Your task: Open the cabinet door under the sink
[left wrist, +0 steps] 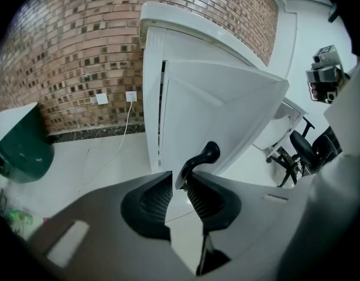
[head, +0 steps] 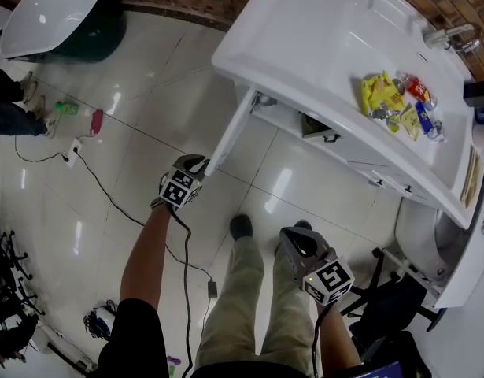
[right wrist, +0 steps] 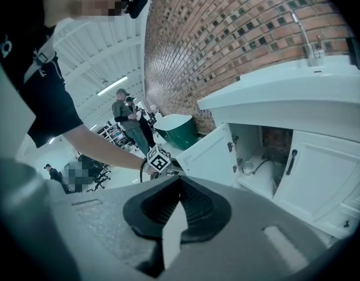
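Observation:
The white cabinet door (head: 234,128) under the sink (head: 328,46) stands swung open, edge-on from above. My left gripper (head: 201,164) is at the door's free edge. In the left gripper view the door (left wrist: 226,110) fills the middle, and the lower end of its black handle (left wrist: 202,157) sits between my left gripper's (left wrist: 180,177) parted pads, with a gap showing. My right gripper (head: 293,235) hangs back over the person's legs, tips together and holding nothing. The right gripper view shows that gripper (right wrist: 180,180), the open door (right wrist: 212,154), the cabinet's inside (right wrist: 259,157) and a closed second door (right wrist: 320,174).
Snack packets (head: 395,101) and a tap (head: 450,38) are on the sink top. A green tub with a white basin (head: 60,14) stands far left, and a cable (head: 108,195) crosses the floor. A black chair (head: 383,282) is at the right. People (right wrist: 127,119) stand in the background.

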The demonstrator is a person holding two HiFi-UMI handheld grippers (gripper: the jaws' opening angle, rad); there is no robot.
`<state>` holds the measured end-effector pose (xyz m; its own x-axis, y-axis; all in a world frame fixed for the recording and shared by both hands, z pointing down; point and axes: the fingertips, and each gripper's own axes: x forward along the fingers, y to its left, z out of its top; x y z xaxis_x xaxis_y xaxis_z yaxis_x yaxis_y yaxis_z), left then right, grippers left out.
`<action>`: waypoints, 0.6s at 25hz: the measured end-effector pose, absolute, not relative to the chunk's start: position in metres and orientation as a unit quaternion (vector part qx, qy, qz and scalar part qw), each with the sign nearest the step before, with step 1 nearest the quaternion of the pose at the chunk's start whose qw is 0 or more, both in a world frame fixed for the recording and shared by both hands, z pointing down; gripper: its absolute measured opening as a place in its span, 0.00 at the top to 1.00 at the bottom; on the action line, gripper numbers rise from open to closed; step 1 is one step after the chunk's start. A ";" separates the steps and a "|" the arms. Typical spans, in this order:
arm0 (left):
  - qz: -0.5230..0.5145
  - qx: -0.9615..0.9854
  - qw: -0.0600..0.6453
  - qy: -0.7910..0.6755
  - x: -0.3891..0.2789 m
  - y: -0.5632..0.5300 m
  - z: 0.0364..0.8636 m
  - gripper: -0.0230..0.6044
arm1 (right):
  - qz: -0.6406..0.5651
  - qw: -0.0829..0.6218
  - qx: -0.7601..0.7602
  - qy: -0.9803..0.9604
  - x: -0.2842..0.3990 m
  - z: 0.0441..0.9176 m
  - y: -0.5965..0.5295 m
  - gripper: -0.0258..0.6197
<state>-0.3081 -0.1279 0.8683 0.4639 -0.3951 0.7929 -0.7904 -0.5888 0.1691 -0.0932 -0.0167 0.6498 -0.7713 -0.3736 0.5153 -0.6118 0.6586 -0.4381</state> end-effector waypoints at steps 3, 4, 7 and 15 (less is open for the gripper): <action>0.364 0.815 0.265 -0.365 -0.309 -0.127 0.869 0.81 | 0.306 0.198 0.271 -0.891 -0.099 0.648 -0.014 0.97; 0.364 0.816 0.263 -0.364 -0.311 -0.128 0.869 0.81 | 0.306 0.199 0.269 -0.891 -0.100 0.648 -0.013 0.97; 0.367 0.819 0.255 -0.360 -0.315 -0.134 0.868 0.76 | 0.305 0.201 0.267 -0.892 -0.102 0.648 -0.011 0.97; 0.387 0.821 0.218 -0.358 -0.316 -0.133 0.868 0.77 | 0.310 0.205 0.261 -0.891 -0.103 0.655 0.006 0.97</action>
